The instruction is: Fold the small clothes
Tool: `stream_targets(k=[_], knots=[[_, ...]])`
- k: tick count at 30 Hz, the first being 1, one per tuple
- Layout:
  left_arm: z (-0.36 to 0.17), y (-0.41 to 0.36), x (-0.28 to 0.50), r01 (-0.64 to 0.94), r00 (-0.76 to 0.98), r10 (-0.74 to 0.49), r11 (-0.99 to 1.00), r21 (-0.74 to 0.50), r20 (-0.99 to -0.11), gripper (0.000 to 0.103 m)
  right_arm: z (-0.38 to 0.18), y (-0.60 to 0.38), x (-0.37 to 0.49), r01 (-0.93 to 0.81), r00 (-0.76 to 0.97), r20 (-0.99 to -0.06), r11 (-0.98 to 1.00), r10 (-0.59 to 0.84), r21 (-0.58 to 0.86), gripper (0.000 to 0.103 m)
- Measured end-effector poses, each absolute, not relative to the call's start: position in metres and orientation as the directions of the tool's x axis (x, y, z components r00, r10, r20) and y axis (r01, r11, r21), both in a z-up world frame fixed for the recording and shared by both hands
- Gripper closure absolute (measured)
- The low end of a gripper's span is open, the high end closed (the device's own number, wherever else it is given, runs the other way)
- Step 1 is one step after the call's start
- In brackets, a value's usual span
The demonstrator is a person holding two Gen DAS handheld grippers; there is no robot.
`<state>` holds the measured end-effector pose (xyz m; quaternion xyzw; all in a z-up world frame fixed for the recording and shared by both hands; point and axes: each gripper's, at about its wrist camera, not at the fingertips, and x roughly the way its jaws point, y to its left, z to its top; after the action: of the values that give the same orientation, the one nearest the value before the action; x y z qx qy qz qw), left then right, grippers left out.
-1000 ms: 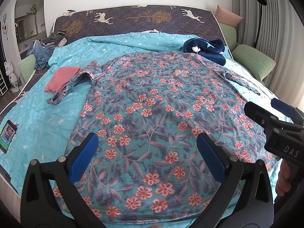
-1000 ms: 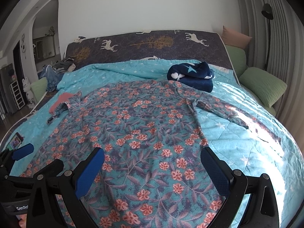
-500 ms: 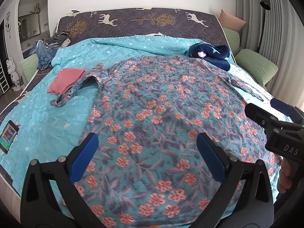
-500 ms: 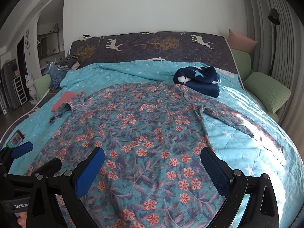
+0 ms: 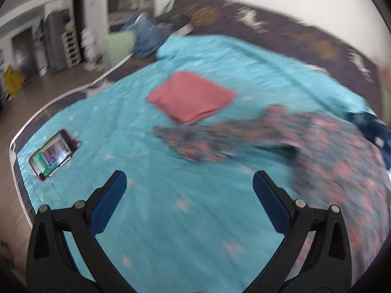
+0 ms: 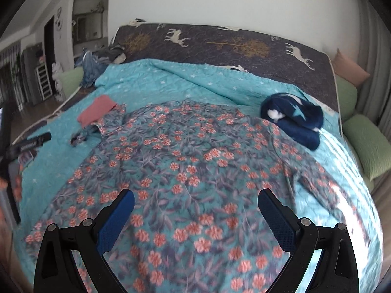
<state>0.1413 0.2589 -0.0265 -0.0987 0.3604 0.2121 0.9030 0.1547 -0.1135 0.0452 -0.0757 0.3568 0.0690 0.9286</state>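
A teal floral garment (image 6: 195, 171) with pink flowers lies spread flat on the turquoise quilt (image 6: 176, 85). Its left sleeve (image 5: 210, 141) lies crumpled beside a folded pink cloth (image 5: 193, 97). My left gripper (image 5: 189, 190) is open and empty above bare quilt, left of the garment and short of the sleeve. My right gripper (image 6: 195, 210) is open and empty above the garment's lower middle. The left gripper's tip also shows at the left edge of the right wrist view (image 6: 29, 144). The left wrist view is blurred.
A phone (image 5: 52, 155) with a lit screen lies near the bed's left edge. A folded navy star blanket (image 6: 293, 119) sits at the garment's upper right. Jeans and clothes (image 6: 97, 61) are piled at the head left. Green pillows (image 6: 364, 144) line the right side.
My left gripper has swung left, off the garment, and now faces the sleeve, pink cloth and phone. My right gripper has shifted slightly over the garment. Both stay open.
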Motion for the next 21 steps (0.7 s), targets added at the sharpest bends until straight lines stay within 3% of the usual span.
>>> stream_targets(k=[1,4,13,14,15,17,21], knots=[[-0.036,0.272,0.156,-0.48,0.619,0.324,0.877,-0.018,-0.716,0.002,0.043,-0.11,0.161,-0.197,0.728,-0.681,0.976,0.08,-0.095,0.0],[-0.065,0.307,0.2,-0.551,0.518,0.349,0.835,0.008,-0.781,0.022,0.034,-0.093,0.185,-0.232,0.724,-0.682,0.968,0.104,-0.099,0.0],[-0.116,0.339,0.274,-0.582,0.427,0.221,0.809,-0.079,-0.877,0.022,0.0,-0.064,0.241,-0.265,0.659,-0.727,0.964,0.191,0.013,0.0],[-0.118,0.338,0.276,-0.576,0.424,0.213,0.813,-0.081,-0.88,0.026,-0.002,-0.063,0.246,-0.265,0.659,-0.728,0.964,0.191,0.014,0.0],[-0.121,0.337,0.279,-0.565,0.418,0.196,0.82,-0.085,-0.887,0.033,-0.003,-0.062,0.25,-0.264,0.657,-0.729,0.965,0.192,0.017,0.0],[-0.128,0.342,0.286,-0.553,0.393,0.154,0.827,-0.099,-0.906,0.085,-0.005,-0.062,0.257,-0.261,0.651,-0.734,0.965,0.195,0.025,0.0],[-0.125,0.354,0.286,-0.575,0.404,0.101,0.801,-0.166,-0.909,0.096,-0.01,-0.066,0.268,-0.261,0.62,-0.753,0.963,0.219,0.065,0.0]])
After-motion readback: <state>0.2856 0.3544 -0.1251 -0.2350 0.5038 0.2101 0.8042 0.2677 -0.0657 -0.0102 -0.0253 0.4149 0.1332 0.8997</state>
